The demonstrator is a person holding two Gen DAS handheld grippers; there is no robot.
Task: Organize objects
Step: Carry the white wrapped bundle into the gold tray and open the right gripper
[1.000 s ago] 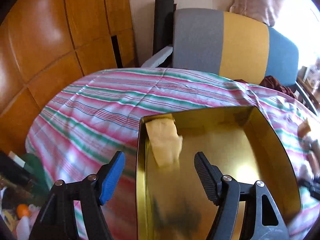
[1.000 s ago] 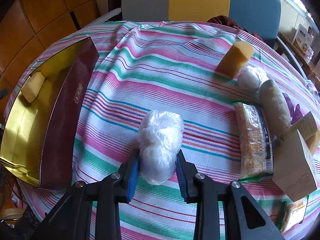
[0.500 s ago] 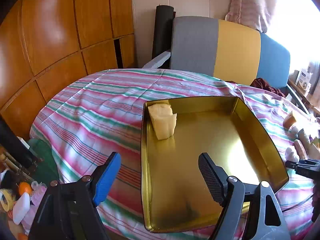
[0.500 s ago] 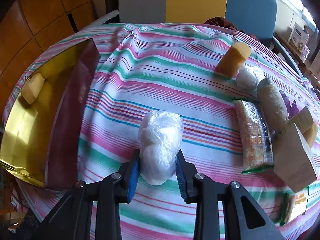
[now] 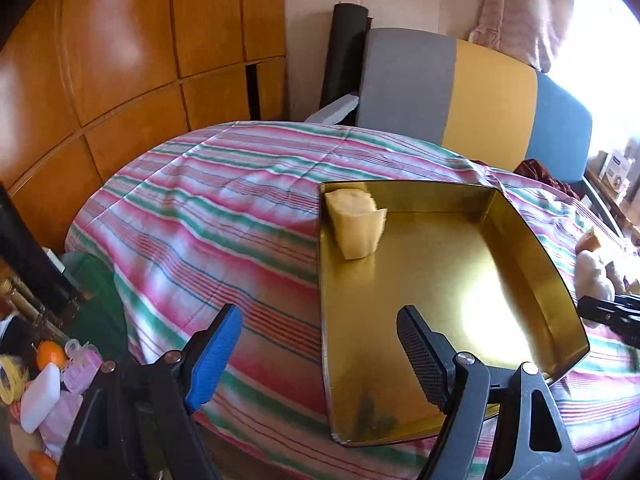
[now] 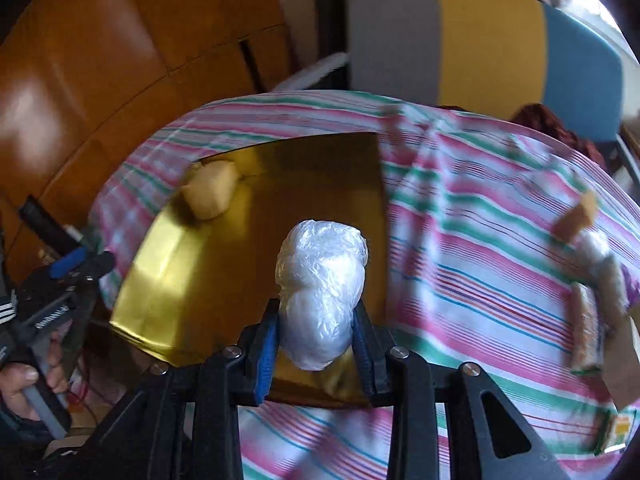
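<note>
A shallow gold tin tray (image 5: 532, 248) lies on the striped tablecloth, with a pale yellow sponge block (image 5: 356, 224) in its far left corner. My left gripper (image 5: 320, 344) is open and empty, above the tray's near left rim. My right gripper (image 6: 316, 330) is shut on a white plastic-wrapped bundle (image 6: 322, 280) and holds it above the tray (image 6: 160, 304); the sponge block (image 6: 208, 194) lies beyond it. The right gripper's tip shows at the right edge of the left wrist view (image 5: 612, 314).
Loose items lie on the cloth at the right: an orange sponge piece (image 6: 576, 218), wrapped rolls (image 6: 608, 268) and a packet (image 6: 586, 328). A grey, yellow and blue sofa (image 5: 472, 92) stands behind the table. Clutter sits on the floor at the left (image 5: 48, 376).
My right gripper has lifted the wrapped bundle off the cloth and carried it left, over the tray. My left gripper has drawn back from the tray and stayed open.
</note>
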